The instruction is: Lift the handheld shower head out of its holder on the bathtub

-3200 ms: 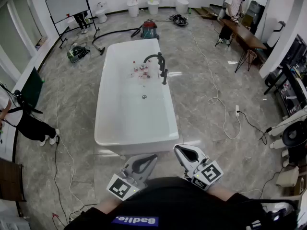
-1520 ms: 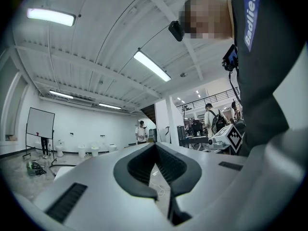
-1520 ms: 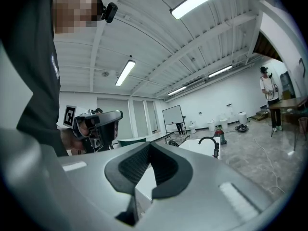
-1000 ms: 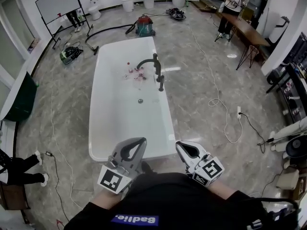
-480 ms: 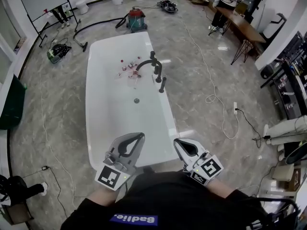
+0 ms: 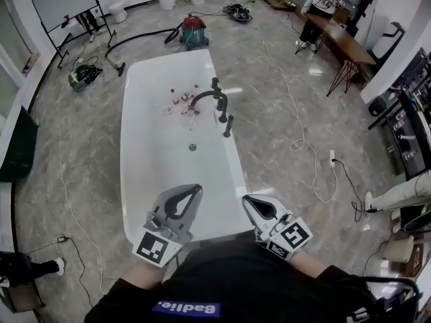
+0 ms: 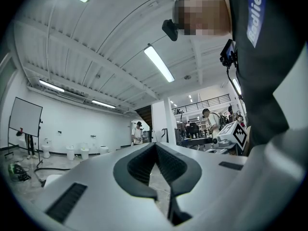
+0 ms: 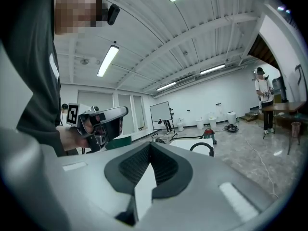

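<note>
Two tongs: your left tongs and right tongs are both closed tip to tip, and neither has hold of anything.
Shower head: the dark handle stands in its holder on the right long rim of the bathtub, about midway along that rim.
Direction: it lies straight ahead of you and well apart from both tongs, which hang at the tub's near end.
Long axis: it looks upright, so the lift should probably go straight up out of the holder.
Nearer hand: your right, which sits by the near right corner and almost in line with that rim. Your left is over the near end, further in.
Crowded side: the arched faucet stands just beyond the handle, its spout reaching over the basin.
Open room: the floor along the right rim looks free, and a cable lies well out from it.
Before contact: you will need to open the right tongs.
</note>
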A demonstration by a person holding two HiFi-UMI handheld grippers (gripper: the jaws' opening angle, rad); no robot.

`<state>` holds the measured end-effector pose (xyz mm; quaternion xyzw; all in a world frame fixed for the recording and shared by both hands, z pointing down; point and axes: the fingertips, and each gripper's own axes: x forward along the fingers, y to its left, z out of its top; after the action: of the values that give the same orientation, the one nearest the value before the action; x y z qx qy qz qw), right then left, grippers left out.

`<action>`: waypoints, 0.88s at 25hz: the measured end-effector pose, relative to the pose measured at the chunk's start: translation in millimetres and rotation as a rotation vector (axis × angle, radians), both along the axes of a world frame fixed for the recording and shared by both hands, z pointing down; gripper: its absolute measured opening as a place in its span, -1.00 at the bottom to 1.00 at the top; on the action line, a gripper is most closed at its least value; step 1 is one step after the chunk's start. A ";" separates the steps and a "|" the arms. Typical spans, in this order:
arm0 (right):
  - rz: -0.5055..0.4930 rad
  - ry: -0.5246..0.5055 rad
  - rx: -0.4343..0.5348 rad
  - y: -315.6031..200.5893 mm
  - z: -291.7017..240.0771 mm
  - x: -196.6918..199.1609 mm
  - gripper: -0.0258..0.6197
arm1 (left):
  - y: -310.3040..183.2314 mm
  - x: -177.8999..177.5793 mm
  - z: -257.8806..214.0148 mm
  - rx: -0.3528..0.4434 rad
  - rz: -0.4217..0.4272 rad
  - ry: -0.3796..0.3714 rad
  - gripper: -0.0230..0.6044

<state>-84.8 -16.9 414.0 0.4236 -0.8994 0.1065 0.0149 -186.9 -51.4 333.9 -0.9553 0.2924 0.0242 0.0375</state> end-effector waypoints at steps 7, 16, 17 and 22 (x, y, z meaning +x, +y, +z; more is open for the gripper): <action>-0.059 -0.012 0.015 -28.8 -13.3 43.7 -0.92 | -22.2 41.7 -11.6 -0.015 -0.064 -0.008 -0.91; -0.102 -0.034 0.016 -56.8 -14.4 104.6 -0.92 | -48.6 100.7 -5.9 -0.026 -0.105 -0.071 -0.91; -0.105 -0.034 0.018 -58.9 -14.0 111.3 -0.92 | -51.5 107.6 -4.3 -0.028 -0.107 -0.075 -0.91; -0.112 -0.037 0.008 -67.2 -8.5 135.5 -0.92 | -67.9 131.2 0.1 -0.046 -0.122 -0.074 -0.87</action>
<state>50.6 -84.1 405.5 0.3704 -0.9224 0.1099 0.0026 -55.7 -119.4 334.0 -0.9366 0.3488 -0.0203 0.0278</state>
